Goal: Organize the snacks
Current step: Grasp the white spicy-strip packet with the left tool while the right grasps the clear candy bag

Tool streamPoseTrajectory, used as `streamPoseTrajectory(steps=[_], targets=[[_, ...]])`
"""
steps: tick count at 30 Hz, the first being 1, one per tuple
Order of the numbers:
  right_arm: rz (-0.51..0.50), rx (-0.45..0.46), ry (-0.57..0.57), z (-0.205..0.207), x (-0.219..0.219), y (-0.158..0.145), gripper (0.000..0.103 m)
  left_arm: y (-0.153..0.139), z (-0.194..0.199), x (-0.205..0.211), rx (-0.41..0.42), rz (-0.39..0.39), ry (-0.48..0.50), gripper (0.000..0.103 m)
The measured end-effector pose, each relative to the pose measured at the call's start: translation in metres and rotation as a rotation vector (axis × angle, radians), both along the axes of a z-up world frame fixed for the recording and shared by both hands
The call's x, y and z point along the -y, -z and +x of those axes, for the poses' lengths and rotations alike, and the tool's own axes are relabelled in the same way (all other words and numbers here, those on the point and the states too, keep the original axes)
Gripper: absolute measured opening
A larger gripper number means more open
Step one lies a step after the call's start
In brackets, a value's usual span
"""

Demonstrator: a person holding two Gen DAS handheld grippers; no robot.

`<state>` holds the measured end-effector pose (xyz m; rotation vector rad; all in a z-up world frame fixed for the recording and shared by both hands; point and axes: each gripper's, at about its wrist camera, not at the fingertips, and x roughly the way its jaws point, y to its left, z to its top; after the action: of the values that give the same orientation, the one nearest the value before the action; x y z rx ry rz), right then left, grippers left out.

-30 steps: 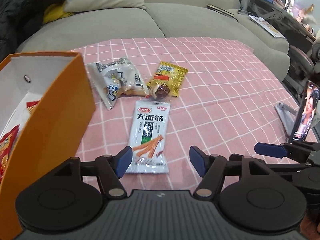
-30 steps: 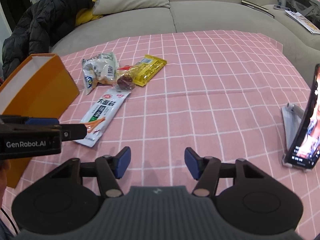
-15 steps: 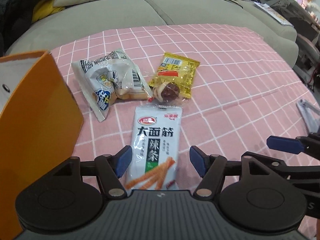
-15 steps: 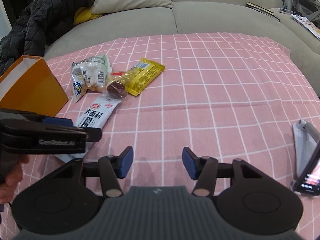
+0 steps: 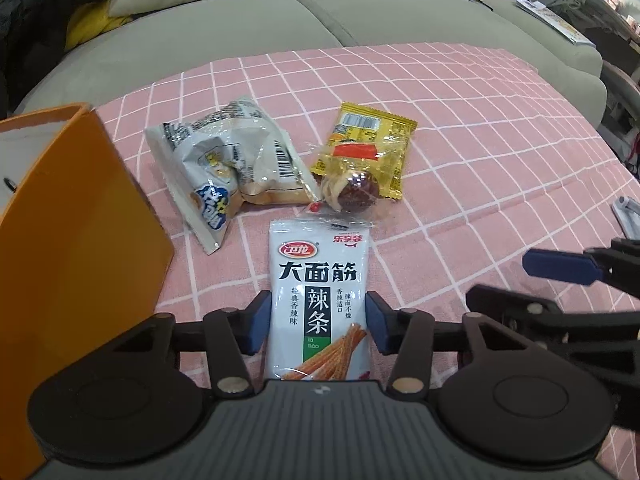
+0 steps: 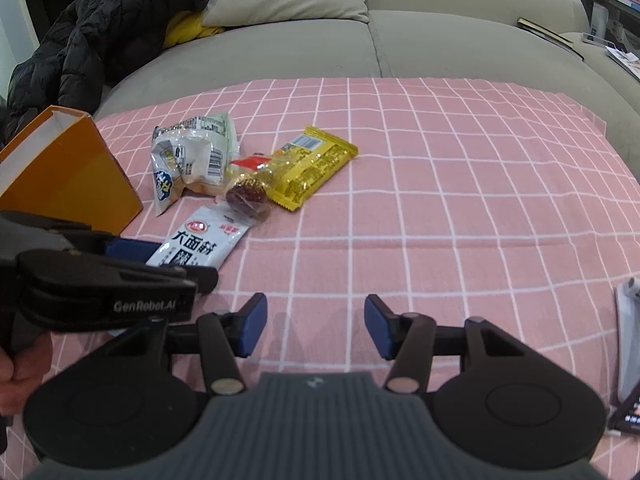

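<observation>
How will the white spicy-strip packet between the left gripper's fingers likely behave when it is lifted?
The white packet lies flat and thin, so it probably weighs little and will droop beyond the left gripper. Its glossy film looks slippery, and the fingers have just been closing on its side edges, which may buckle it. It seems unlikely to roll, unlike the round wrapped candy beside its top edge.

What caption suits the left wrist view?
Left hand-held gripper closing on a white spicy-strip packet beside an orange box.

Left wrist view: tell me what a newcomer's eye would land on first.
The white spicy-strip packet sits right between the left tongs, which have just been closing and now touch both its edges. Left of it stands an orange box. Behind it, a grey-white snack bag and yellow packet lie on the pink checked cloth.
</observation>
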<state>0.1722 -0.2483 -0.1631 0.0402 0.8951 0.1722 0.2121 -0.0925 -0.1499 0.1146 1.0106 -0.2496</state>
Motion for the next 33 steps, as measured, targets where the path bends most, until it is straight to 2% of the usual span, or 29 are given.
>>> streamPoseTrajectory(steps=[11,19,31,33], targets=[[0.007,0.080,-0.085,0.030,-0.020,-0.010,0.053,-0.015,-0.009,-0.027,0.034,-0.037,-0.114,0.055],[0.005,0.093,-0.151,0.055,-0.038,-0.007,0.053,-0.018,-0.009,-0.044,0.027,-0.043,-0.165,0.055],[0.065,0.017,-0.176,0.080,-0.062,0.005,0.051,-0.010,-0.011,-0.051,-0.005,-0.071,-0.176,0.054],[0.078,0.005,-0.182,0.081,-0.065,0.007,0.047,-0.009,-0.011,-0.053,-0.013,-0.079,-0.179,0.054]])
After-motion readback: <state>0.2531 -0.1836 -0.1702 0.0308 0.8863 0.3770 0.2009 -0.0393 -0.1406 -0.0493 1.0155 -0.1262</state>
